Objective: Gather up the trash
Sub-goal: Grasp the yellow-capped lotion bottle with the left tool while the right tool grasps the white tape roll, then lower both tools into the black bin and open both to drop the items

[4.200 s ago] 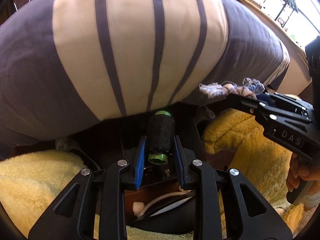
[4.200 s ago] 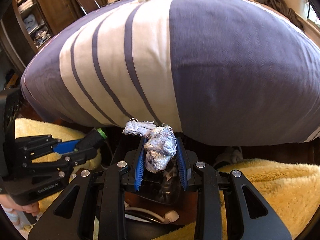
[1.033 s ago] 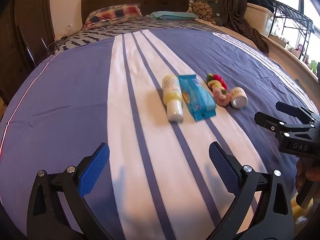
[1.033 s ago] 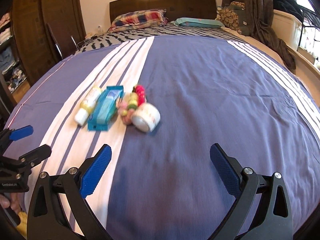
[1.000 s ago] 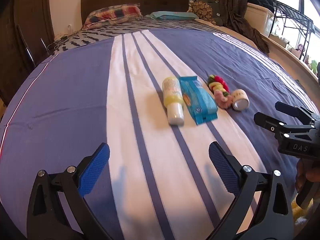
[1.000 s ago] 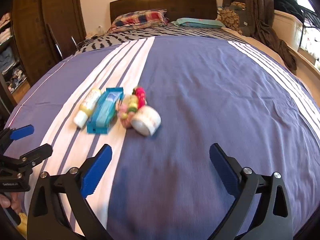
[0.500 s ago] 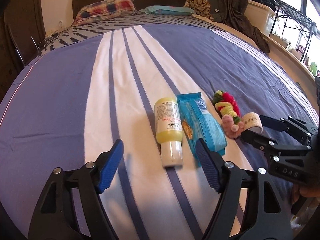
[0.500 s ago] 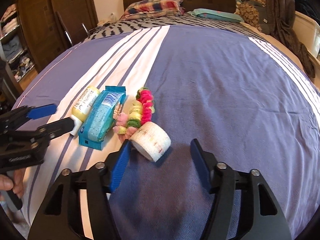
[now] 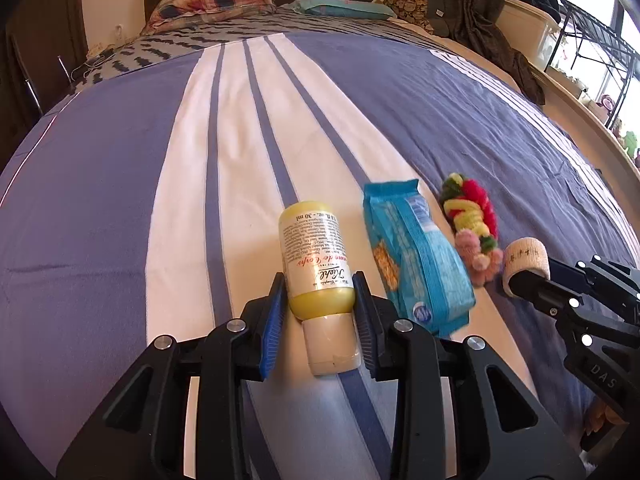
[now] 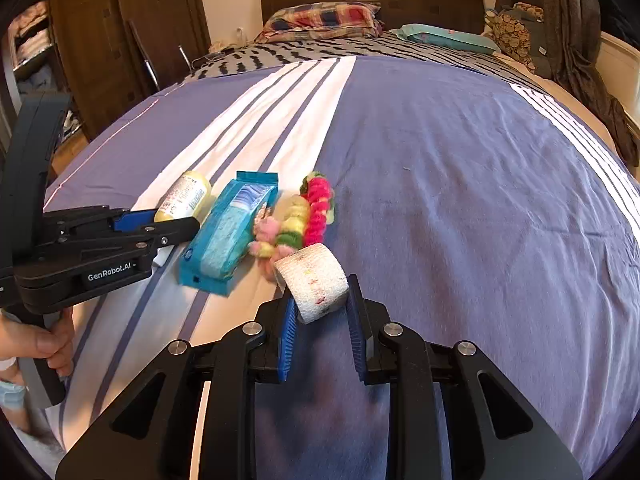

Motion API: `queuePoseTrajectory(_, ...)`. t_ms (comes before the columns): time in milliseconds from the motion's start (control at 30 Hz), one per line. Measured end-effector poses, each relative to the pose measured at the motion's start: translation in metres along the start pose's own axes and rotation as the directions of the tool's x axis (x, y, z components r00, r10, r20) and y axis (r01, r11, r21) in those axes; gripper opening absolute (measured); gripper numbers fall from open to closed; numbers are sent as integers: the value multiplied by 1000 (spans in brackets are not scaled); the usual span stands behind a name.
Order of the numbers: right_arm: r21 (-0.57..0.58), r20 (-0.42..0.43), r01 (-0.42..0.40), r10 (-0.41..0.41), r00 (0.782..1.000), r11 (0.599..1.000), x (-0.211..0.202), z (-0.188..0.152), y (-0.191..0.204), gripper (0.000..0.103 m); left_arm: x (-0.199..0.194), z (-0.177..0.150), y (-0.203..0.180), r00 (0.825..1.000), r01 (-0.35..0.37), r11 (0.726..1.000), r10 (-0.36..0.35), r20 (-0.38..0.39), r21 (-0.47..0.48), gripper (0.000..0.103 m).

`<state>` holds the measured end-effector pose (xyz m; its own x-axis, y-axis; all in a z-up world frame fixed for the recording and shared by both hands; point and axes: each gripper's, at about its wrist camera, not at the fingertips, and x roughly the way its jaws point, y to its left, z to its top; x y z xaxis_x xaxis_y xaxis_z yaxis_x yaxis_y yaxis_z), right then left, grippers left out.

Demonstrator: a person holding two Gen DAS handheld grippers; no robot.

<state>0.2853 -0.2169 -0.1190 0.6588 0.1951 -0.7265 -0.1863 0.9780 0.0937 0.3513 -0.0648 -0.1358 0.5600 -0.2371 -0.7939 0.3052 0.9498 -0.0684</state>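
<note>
A: Item one, bed [image 9: 120,184], striped purple and white, running ahead of both tongs. What does each view add?

B: Right view alone shows the wardrobe [image 10: 132,28] far left and the hand [image 10: 38,346] gripping the left tool. Left view alone shows the wire rack [image 9: 592,52] far right.

A: Item two, blue packet [image 9: 416,256]?

B: Just right of the left gripper [image 9: 320,300], untouched; pompom string [image 9: 476,220] lies beyond it.

A: Item three, lotion bottle [image 9: 316,256]?

B: Between the left fingers, cap toward the camera. Jaws closing, blue pads [image 9: 274,320] against its yellow shoulder.

A: Item four, tape roll [image 10: 316,280]?

B: At the tips of the right gripper [image 10: 320,308], jaws closing; left pad meets it, right pad looks a hair off.
</note>
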Motion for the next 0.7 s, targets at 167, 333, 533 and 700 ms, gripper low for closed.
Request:
queuePoseTrajectory(167, 12, 16, -6, 6, 1000, 1000, -17, -13, 4, 24, -21, -23, 4, 1000, 0, 1000, 0, 1, -15, 31)
queuePoseTrajectory(333, 29, 25, -19, 19, 1000, 999, -43, -35, 13, 24, -52, -58, 4, 1000, 4, 1000, -4, 2, -24, 31)
queuePoseTrajectory(533, 39, 34, -31, 29, 999, 999, -74, -63, 24, 24, -87, -108, -8, 1000, 11, 1000, -11, 8, -13, 31)
queuePoseTrajectory(700, 44, 35, -54, 53, 998, 998, -98, -88, 35, 24, -123, -143, -20, 999, 36, 999, -35, 40, -18, 31)
